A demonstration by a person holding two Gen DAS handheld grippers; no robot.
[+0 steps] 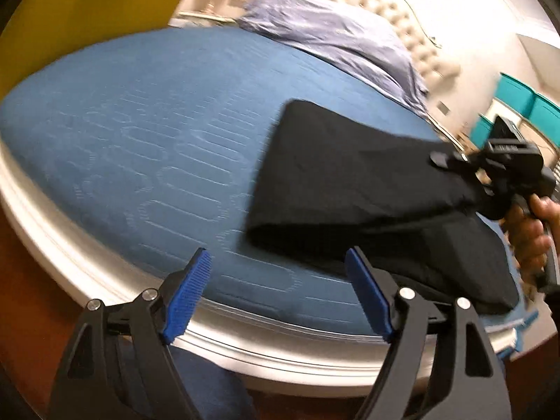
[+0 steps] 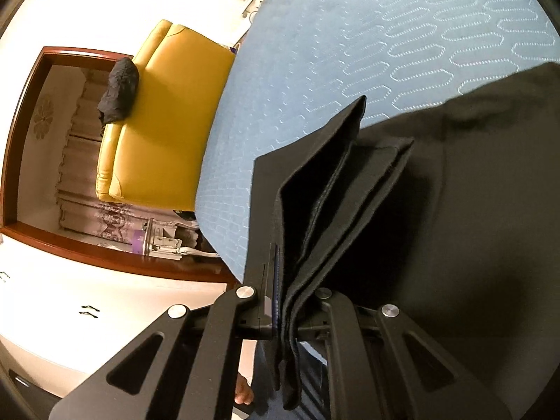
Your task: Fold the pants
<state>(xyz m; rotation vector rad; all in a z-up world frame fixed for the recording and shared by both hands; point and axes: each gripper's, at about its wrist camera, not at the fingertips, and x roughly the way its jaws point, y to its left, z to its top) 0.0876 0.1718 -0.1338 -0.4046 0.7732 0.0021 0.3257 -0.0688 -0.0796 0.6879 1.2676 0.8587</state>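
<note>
Left wrist view: your left gripper [image 1: 276, 294] gapes wide, empty, over the bed [image 1: 157, 133] edge; pants [image 1: 350, 175] lie just right of it. Your hand [image 1: 532, 231] holds the right gripper [image 1: 451, 159] pinching them. Right wrist view: right gripper [image 2: 285, 301] clamps stacked pants [image 2: 350, 192] layers, tilted sideways.

Pants [image 1: 353, 182] on mattress [image 1: 157, 147], pillow [image 1: 332, 38] behind.
</note>
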